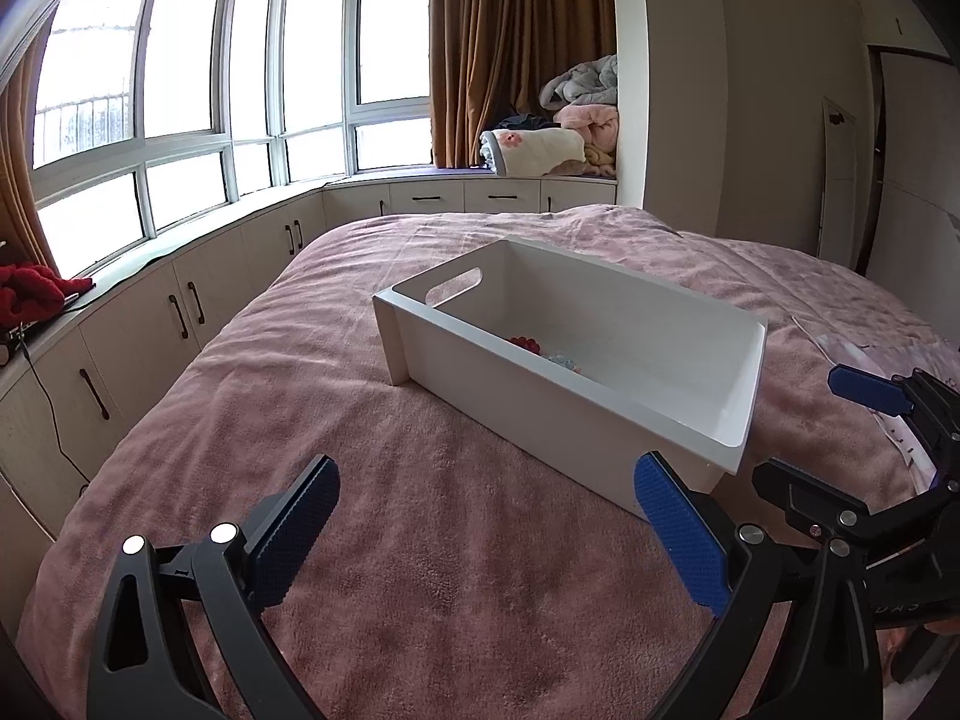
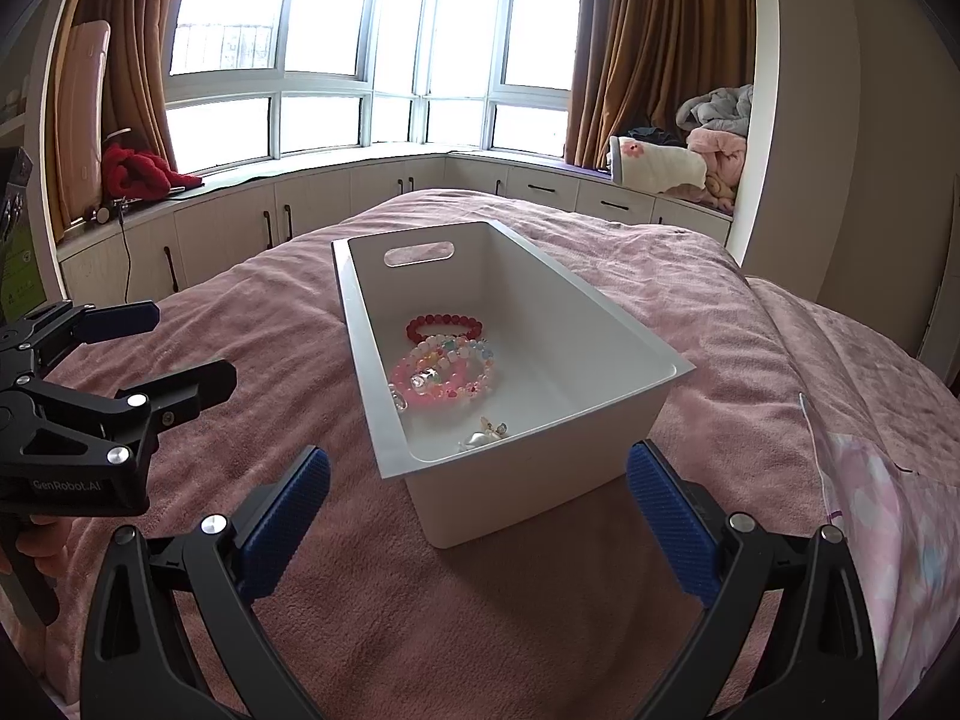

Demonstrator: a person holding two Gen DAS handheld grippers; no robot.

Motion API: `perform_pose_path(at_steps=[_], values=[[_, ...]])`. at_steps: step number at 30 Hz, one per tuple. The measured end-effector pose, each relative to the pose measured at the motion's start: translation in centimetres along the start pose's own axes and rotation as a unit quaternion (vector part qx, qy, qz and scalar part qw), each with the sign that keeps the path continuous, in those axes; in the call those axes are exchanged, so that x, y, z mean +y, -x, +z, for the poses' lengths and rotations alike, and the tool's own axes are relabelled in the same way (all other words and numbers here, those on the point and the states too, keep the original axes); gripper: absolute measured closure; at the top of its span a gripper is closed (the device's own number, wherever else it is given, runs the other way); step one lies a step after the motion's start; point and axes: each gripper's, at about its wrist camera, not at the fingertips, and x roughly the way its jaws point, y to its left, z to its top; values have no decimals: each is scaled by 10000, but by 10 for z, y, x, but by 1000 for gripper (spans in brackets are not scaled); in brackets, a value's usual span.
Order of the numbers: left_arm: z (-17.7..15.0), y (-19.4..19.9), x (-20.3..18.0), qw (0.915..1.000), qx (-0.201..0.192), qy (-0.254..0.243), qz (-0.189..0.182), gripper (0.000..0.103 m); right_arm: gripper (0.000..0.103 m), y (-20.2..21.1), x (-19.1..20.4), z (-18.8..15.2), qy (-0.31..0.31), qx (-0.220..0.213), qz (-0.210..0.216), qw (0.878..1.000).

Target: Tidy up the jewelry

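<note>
Bed; bin wall half-hides bracelets.

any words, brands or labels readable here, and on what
"GenRobot.AI" – white print on the black body of the left tongs, in the right wrist view.
Faint raised letters on the right tongs: too blurred to read.
Print on the dark box at the left edge: too small to read.
</note>
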Motion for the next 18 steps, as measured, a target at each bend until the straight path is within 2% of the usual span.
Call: perform_pose_path(at_steps=[9, 18], values=[[2, 9, -10, 9989, -309, -268, 219, 4, 5, 0, -1, -1, -19, 13, 0, 10000], [3, 7, -13, 9990, -177, -351, 214, 4, 5, -1, 0, 0, 19, 27, -12, 10000]])
